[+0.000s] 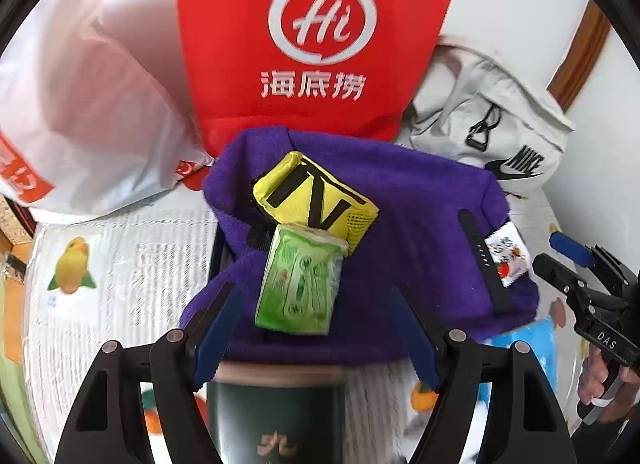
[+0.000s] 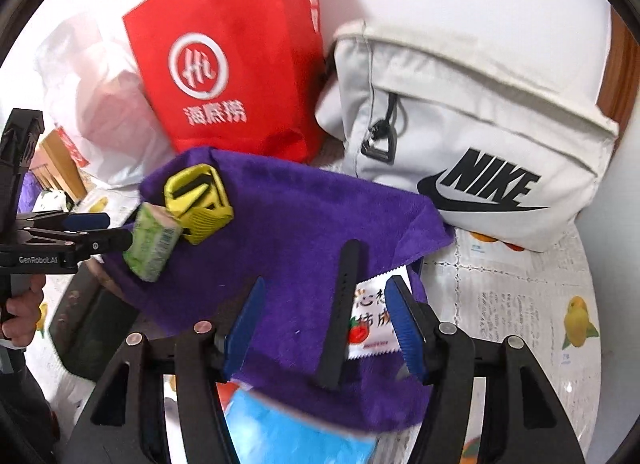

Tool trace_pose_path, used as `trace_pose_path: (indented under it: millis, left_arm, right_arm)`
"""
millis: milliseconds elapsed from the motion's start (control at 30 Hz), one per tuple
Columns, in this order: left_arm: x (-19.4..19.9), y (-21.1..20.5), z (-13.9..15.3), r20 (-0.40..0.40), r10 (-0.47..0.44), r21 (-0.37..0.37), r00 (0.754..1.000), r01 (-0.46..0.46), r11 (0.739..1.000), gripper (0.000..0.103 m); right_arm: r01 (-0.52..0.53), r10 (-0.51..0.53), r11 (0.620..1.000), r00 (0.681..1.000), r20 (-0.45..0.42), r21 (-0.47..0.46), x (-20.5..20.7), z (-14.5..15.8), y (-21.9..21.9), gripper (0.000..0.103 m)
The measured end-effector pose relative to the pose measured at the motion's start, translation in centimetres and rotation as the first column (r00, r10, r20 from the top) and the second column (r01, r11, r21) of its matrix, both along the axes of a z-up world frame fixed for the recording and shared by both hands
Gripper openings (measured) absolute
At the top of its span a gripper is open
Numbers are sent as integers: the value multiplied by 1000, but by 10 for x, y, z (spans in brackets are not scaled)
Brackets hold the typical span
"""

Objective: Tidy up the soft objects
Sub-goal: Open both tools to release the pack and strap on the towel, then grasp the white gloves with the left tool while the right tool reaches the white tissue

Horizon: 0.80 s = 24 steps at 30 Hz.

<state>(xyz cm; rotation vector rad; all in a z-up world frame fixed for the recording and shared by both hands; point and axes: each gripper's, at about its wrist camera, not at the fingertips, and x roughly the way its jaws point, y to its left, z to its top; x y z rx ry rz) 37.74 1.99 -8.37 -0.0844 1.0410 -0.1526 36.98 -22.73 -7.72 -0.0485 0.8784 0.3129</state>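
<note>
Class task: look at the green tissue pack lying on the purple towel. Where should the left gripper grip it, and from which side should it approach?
Probably across the two long sides of the green tissue pack, near its middle. It lies lengthwise along the left gripper's line of sight, near end between the open fingers, so a straight forward approach likely works. Its far end leans on the yellow pouch; the purple towel underneath is soft, so close gently.

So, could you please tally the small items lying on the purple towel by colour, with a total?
Yellow: 1, the yellow pouch
Green: 1, the green tissue pack
Black: 1, the black strap
White: 1, the white sachet
Total: 4 on the purple towel
</note>
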Motion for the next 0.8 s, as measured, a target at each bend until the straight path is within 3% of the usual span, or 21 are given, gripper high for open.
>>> trace_pose_path:
  millis: [267, 400, 567, 800]
  left_arm:
    - [-69, 18, 40, 149, 23, -18, 989, -20, 1000, 74]
    - [-102, 16, 49, 178, 15, 19, 984, -18, 1000, 74]
    - [-136, 20, 52, 162, 14, 8, 987, -15, 1000, 74]
    - [-167, 29, 39, 112, 43, 0, 993, -44, 999, 74]
  right_arm:
    - [-18, 17, 999, 999, 32, 33, -59, 17, 8, 62]
    - [-21, 20, 998, 1000, 17, 58, -92, 19, 8, 62]
    - [-53, 56, 993, 998, -22, 104, -129, 16, 5, 62]
    - [-28, 35, 994, 997, -63, 101, -165, 4, 3, 62]
